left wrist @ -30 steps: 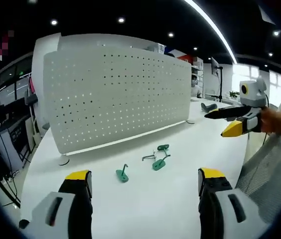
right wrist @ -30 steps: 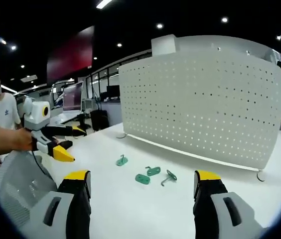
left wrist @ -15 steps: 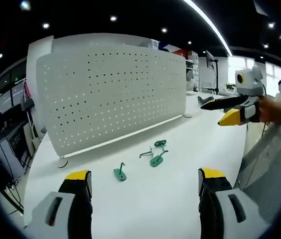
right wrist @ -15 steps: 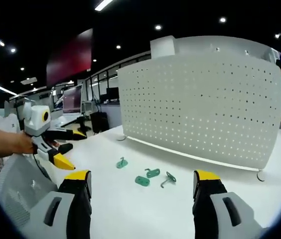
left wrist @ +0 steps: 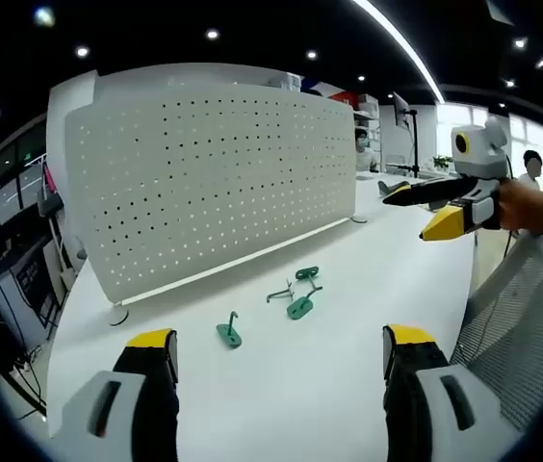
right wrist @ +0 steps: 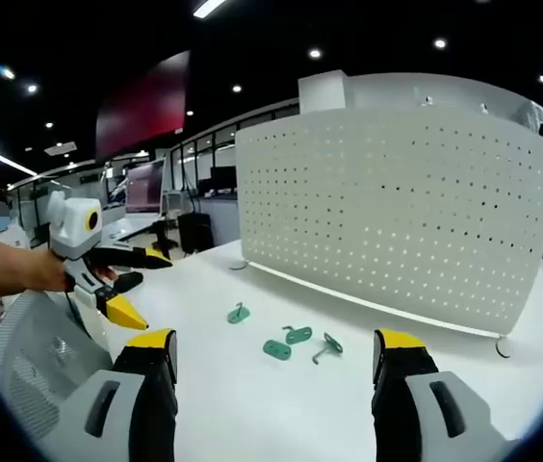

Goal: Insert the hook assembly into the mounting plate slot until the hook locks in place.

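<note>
Nothing on the table has shifted since the earlier pictures; both hands have only drifted a little, so the hooks sit slightly higher between the jaws in the left gripper view.

Left gripper [left wrist: 281,351] is spread wide with nothing between its yellow-tipped jaws, held above the white table [left wrist: 349,385]. In the right gripper view it appears at the left [right wrist: 135,286], a hand [right wrist: 7,274] gripping it, jaws parted and empty. Right gripper [right wrist: 271,351] is likewise released, and in the left gripper view it hangs at the right [left wrist: 424,212], jaws apart.

Ahead of both lie the green hook pieces, loose on the tabletop: 1 single hook [left wrist: 228,333] off to one side, and a cluster of 3 [left wrist: 297,293] near it, none of them touching a jaw. Behind them stands the white perforated mounting plate [left wrist: 214,183], upright on small feet, well apart from the hooks. A grey mesh chair back [left wrist: 512,337] sits at the table's near edge.
</note>
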Demonstrator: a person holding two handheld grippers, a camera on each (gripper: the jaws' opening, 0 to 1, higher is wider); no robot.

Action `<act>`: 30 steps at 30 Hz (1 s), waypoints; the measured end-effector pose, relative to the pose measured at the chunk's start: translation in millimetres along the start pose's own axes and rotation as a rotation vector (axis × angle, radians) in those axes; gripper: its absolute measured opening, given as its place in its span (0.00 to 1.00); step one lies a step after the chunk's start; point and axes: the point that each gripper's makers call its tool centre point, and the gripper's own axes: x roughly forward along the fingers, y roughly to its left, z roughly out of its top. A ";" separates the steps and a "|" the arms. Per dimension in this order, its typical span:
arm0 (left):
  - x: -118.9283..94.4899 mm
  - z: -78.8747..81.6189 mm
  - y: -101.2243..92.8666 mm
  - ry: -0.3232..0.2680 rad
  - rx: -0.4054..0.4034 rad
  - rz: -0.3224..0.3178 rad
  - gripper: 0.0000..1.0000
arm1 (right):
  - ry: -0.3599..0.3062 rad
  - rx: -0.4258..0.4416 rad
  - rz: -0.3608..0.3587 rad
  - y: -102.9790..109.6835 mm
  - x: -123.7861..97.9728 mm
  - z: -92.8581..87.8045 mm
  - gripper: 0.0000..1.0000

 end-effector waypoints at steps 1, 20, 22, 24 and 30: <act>0.8 -0.3 -1.3 0.002 0.002 -0.005 0.90 | 0.010 0.001 0.001 -0.1 0.2 -2.6 0.85; 5.5 -7.5 -10.4 0.047 0.028 -0.039 0.89 | 0.036 -0.021 0.033 7.7 0.0 -3.6 0.84; 5.9 -6.5 -12.0 0.047 0.034 -0.044 0.88 | 0.042 -0.026 0.034 8.0 -0.4 -4.5 0.84; 7.2 -7.0 -15.0 0.051 0.041 -0.051 0.88 | 0.037 -0.024 0.032 7.6 -1.1 -3.0 0.83; 9.5 -0.5 -28.6 0.043 0.078 -0.086 0.84 | 0.021 -0.011 0.037 7.6 -2.6 0.1 0.83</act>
